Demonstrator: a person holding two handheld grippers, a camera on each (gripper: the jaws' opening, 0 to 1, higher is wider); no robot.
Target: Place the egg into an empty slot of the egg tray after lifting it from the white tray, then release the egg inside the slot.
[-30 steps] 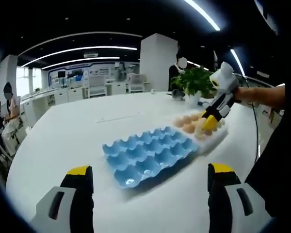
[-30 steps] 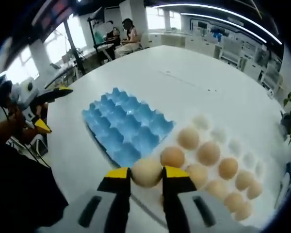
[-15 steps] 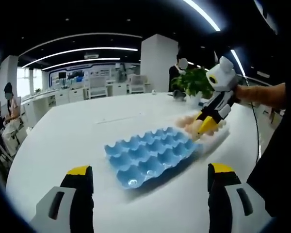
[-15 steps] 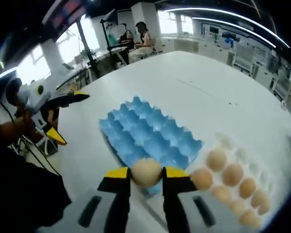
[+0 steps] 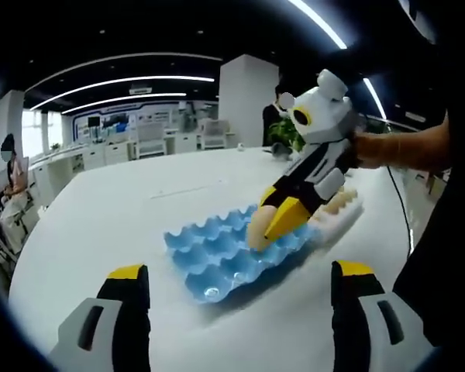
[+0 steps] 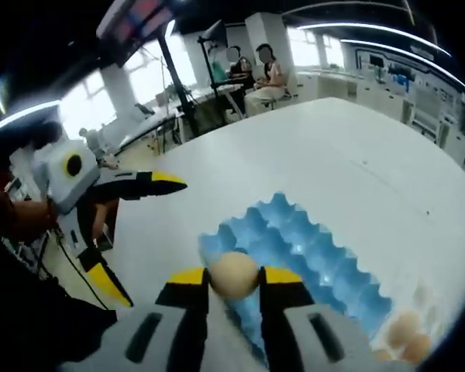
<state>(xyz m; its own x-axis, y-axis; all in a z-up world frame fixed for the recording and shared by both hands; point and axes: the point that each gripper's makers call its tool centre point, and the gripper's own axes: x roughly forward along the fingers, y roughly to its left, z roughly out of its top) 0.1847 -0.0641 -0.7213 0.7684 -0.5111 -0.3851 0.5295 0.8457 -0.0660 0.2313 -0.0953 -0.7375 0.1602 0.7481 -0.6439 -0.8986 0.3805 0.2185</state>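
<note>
A tan egg [image 6: 233, 275] is clamped between the yellow-tipped jaws of my right gripper [image 6: 233, 279], held just above the blue egg tray [image 6: 310, 263]. In the left gripper view the right gripper [image 5: 273, 225] reaches in from the right, and the egg [image 5: 257, 230] hangs over the near right slots of the blue egg tray [image 5: 217, 260]. The white tray [image 5: 342, 213] with several eggs lies behind it on the right. My left gripper [image 5: 240, 310] stands open near the table's front edge, a little short of the blue tray, with nothing between its jaws.
The white table [image 5: 116, 217] stretches wide around both trays. A person's arm [image 5: 407, 151] holds the right gripper. A few tan eggs [image 6: 407, 329] peek in at the lower right of the right gripper view. People sit at desks [image 6: 256, 74] beyond the table.
My right gripper has carried the egg away from the white tray and out over the blue egg tray, lower and closer to its slots. The left gripper has stayed put, open.
</note>
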